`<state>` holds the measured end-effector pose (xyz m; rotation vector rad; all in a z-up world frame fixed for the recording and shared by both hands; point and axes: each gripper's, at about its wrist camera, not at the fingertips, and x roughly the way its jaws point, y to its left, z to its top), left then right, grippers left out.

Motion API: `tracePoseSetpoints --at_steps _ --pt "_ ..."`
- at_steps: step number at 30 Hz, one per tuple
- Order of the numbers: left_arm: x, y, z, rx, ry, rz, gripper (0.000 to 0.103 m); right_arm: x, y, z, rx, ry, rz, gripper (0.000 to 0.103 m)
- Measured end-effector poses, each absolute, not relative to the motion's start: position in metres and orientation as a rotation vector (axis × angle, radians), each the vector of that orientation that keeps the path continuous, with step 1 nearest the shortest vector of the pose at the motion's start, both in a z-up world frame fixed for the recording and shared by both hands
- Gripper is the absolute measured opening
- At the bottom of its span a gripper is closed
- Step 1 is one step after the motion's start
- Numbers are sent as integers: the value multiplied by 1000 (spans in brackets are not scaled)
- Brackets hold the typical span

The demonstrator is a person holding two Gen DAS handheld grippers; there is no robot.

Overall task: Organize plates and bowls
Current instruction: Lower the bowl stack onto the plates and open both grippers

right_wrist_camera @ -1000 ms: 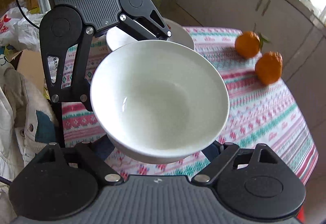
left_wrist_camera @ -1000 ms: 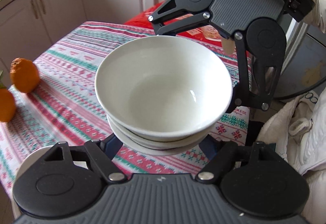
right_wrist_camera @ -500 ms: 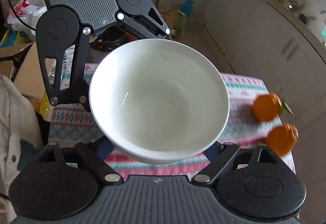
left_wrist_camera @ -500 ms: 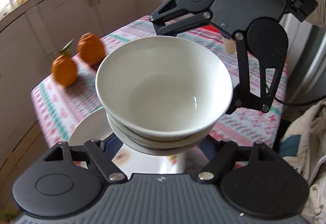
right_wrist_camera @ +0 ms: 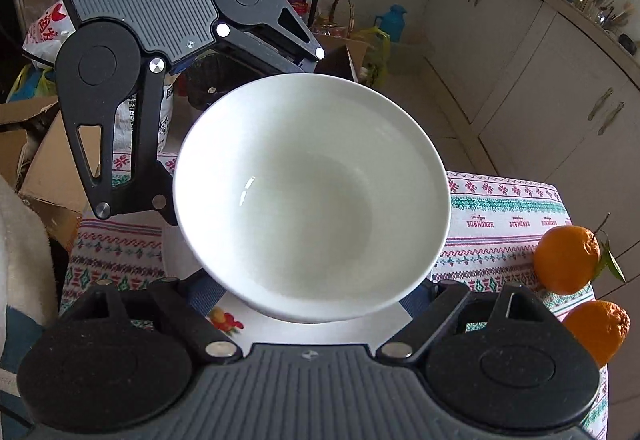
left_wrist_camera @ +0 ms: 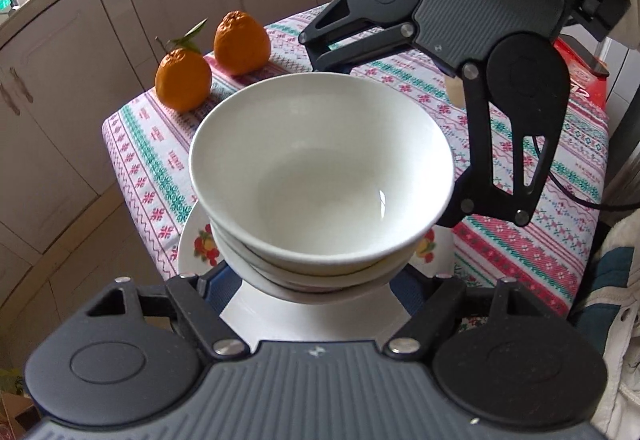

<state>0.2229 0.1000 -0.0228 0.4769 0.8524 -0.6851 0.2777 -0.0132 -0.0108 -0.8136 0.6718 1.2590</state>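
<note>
Swung the whole bowl stack [left_wrist_camera: 320, 176] round since a second ago, so it now hangs over the fruit-print plate [left_wrist_camera: 196, 240] at the near edge of the desk [left_wrist_camera: 560, 232]. I've got my left tool [left_wrist_camera: 320, 284] and right tool [right_wrist_camera: 316, 300] pinching it from opposite sides, each closed on the stack low down, so it stays level. Two oranges [left_wrist_camera: 183, 78] sit well off to the far left, so I reckon lowering it is safe.
</note>
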Motion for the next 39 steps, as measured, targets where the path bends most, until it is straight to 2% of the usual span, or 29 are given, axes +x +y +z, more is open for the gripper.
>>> tracePoseSetpoints --at_steps 26,28,31,39 --pt "232 101 -30 439 863 -678 82 303 -12 -23 -725 768 1279 92" --pt "229 100 -30 447 850 -669 83 303 -12 -24 -721 771 1277 93" --pt "224 96 -30 471 821 -626 91 301 -15 -22 -699 766 1278 99" --pt "200 96 -29 458 775 -571 93 283 -35 -7 -655 730 1226 102"
